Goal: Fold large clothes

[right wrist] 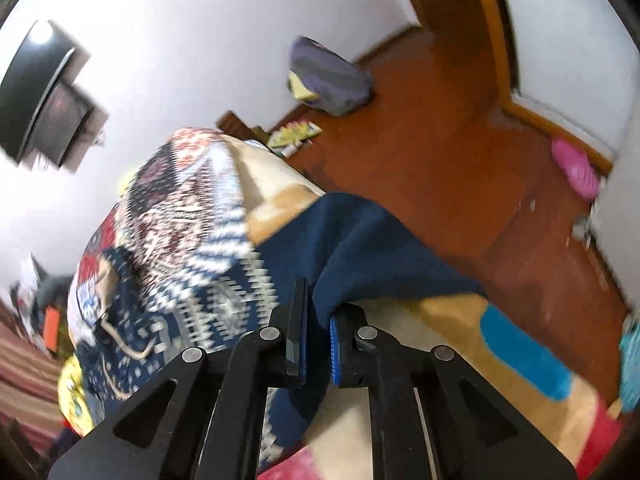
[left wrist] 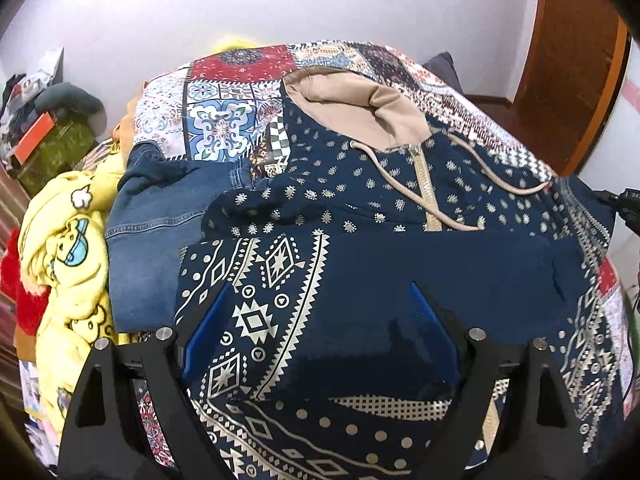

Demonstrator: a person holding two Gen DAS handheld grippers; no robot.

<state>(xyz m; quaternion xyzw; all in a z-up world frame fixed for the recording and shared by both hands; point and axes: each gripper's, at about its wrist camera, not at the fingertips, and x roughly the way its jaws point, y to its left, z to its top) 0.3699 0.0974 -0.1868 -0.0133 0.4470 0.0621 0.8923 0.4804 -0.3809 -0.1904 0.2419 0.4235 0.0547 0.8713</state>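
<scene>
A navy hoodie [left wrist: 360,240] with white tribal print, beige hood lining and drawstrings lies spread on a patchwork bedspread [left wrist: 224,92]. My left gripper [left wrist: 320,300] hovers over its lower front, jaws wide apart, nothing pinched between the blue pads. In the right wrist view, the right gripper [right wrist: 318,316] is shut on a plain navy part of the hoodie [right wrist: 360,248], at the bed's right side; which part of the garment it is I cannot tell. The cloth bunches up out of the closed jaws.
Folded blue jeans [left wrist: 160,220] lie left of the hoodie, beside a yellow cartoon blanket [left wrist: 68,248]. The bed edge drops to a wooden floor [right wrist: 460,160] with a grey bag [right wrist: 332,76] and pink item [right wrist: 576,168]. A colourful blanket [right wrist: 500,340] hangs below.
</scene>
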